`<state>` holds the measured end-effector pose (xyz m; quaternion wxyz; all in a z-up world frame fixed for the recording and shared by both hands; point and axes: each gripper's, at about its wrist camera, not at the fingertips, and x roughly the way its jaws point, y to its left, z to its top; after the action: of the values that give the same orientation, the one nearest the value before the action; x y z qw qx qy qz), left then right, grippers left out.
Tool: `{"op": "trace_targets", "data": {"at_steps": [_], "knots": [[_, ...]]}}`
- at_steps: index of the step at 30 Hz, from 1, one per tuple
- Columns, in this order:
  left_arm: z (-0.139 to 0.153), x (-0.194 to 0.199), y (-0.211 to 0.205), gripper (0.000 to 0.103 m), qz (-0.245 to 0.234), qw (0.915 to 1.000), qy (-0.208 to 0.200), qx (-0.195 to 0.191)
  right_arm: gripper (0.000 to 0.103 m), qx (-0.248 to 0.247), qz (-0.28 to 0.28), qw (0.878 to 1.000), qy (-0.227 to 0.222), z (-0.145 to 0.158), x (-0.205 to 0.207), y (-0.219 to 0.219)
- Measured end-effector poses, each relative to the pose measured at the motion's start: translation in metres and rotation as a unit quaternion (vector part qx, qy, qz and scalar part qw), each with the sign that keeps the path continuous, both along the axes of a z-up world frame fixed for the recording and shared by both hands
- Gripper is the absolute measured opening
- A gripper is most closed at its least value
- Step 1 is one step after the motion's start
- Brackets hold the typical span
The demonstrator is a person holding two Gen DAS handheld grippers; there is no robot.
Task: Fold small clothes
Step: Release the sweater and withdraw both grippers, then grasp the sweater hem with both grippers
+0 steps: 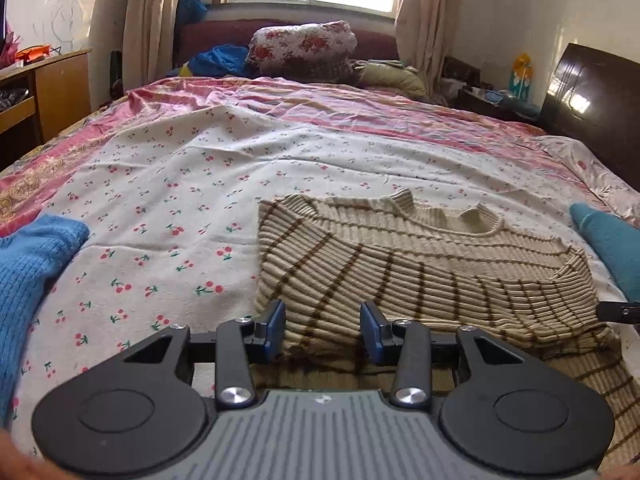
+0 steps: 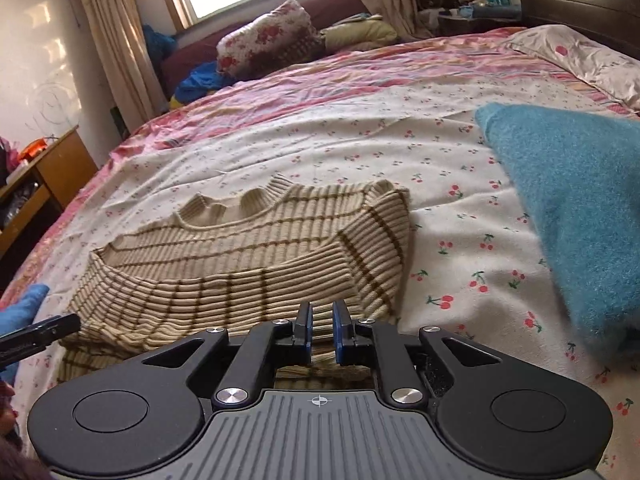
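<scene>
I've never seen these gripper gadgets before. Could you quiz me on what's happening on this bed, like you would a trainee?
1. True or false: the striped beige sweater lies on the cherry-print sheet.
2. Which gripper's jaws stand wider apart: the left gripper or the right gripper?
3. What garment colour lies to either side of the sweater: A) red B) blue C) black?

Key: 1 true; 2 left; 3 B, a blue knit and a teal garment.

The striped sweater's (image 1: pixel 400 276) near hem is hidden behind the left claw (image 1: pixel 323 330). The teal blanket (image 2: pixel 576 208) runs off the right edge; its lower part is blurred
</scene>
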<state>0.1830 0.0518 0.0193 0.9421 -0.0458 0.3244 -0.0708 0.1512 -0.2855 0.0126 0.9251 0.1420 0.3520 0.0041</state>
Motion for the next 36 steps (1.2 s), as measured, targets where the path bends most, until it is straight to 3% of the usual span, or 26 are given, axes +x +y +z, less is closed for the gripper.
{"op": "trace_targets", "data": {"at_steps": [6,10,17,20,29,36], "knots": [[0.001,0.001,-0.022,0.046,-0.048,0.9988,-0.010,-0.006,0.013,0.007,0.052,0.999,-0.003,-0.002,0.008,0.030],[-0.011,0.002,-0.033,0.047,-0.064,0.9976,0.006,0.027,0.018,-0.015,0.088,0.996,0.013,-0.010,0.014,0.048],[0.001,-0.016,-0.018,0.046,-0.065,0.9977,0.016,0.006,0.019,-0.003,0.088,0.996,0.017,0.001,-0.001,0.040],[0.006,-0.038,-0.005,0.046,-0.067,0.9973,0.025,0.015,0.019,-0.010,0.099,0.995,0.020,0.008,-0.021,0.037],[0.003,-0.123,0.047,0.046,-0.057,0.9914,0.116,0.022,0.021,-0.007,0.099,0.993,0.070,0.015,-0.106,0.015],[-0.008,-0.167,0.051,0.046,-0.062,0.9777,0.200,0.017,0.023,-0.017,0.091,0.987,0.128,0.015,-0.167,0.000]]}}
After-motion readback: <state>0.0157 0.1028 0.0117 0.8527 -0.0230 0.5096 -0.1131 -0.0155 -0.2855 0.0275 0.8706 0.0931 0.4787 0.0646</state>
